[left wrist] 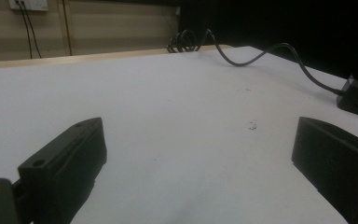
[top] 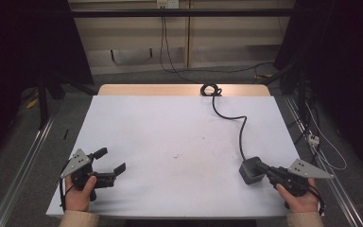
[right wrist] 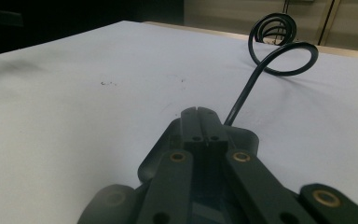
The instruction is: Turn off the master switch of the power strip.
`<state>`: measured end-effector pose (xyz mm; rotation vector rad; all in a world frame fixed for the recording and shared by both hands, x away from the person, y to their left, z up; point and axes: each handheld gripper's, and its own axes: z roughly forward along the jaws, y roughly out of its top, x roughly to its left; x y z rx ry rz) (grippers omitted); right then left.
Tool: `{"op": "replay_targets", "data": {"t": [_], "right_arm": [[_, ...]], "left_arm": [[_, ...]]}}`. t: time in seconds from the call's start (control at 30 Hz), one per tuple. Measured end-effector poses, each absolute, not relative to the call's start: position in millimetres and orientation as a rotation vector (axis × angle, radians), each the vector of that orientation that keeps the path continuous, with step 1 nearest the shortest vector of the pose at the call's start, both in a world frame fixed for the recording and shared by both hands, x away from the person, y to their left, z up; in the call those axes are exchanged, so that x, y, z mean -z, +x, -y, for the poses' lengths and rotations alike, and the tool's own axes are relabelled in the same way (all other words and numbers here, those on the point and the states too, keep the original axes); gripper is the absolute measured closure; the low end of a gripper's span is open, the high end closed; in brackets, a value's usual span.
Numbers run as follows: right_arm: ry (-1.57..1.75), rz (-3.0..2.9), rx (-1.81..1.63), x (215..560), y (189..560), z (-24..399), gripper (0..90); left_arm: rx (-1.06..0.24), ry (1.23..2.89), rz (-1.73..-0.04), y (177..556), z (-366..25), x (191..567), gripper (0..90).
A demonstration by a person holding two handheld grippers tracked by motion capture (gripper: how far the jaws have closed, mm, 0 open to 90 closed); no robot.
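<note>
Right gripper (top: 261, 169), jaws pressed together, is resting on the power adapter (top: 251, 170) at the table's (top: 170, 123) right front; left gripper (top: 109, 161) is idling spread. Risk: closed jaws shoving the adapter, cable (top: 238, 124) dragging.

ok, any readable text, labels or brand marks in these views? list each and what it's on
None readable.
Dark grey power adapter block with its black cable: no print shows.
Grey three-cornered plates on the left gripper and right gripper: holes, no markings.
White table cover: a few dark specks, no writing.
White wall outlet: too small to tell.
</note>
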<state>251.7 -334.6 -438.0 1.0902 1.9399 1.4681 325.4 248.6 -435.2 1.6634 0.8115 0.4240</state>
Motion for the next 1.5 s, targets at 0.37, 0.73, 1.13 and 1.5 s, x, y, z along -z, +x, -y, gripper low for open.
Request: {"op": "replay_targets", "data": {"t": [0.37,0.73,1.13,1.5], "right_arm": [[1.117,-1.883,-1.531,436.9,251.4,336.6,90.0],[1.115,-1.866,-1.538,436.5,252.3,335.6,89.7],[1.109,-1.854,-1.534,436.2,255.8,330.1,70.8],[1.127,-1.832,-1.532,436.4,257.0,330.0,63.1]], "left_arm": [[-0.423,1.666,-0.807,325.7,-248.8,435.3,2.7],[-0.422,1.665,-0.808,325.8,-248.7,435.4,2.6],[-0.423,1.661,-0.812,325.6,-250.0,435.8,2.6],[-0.423,1.662,-0.813,325.6,-250.2,435.9,2.6]]}}
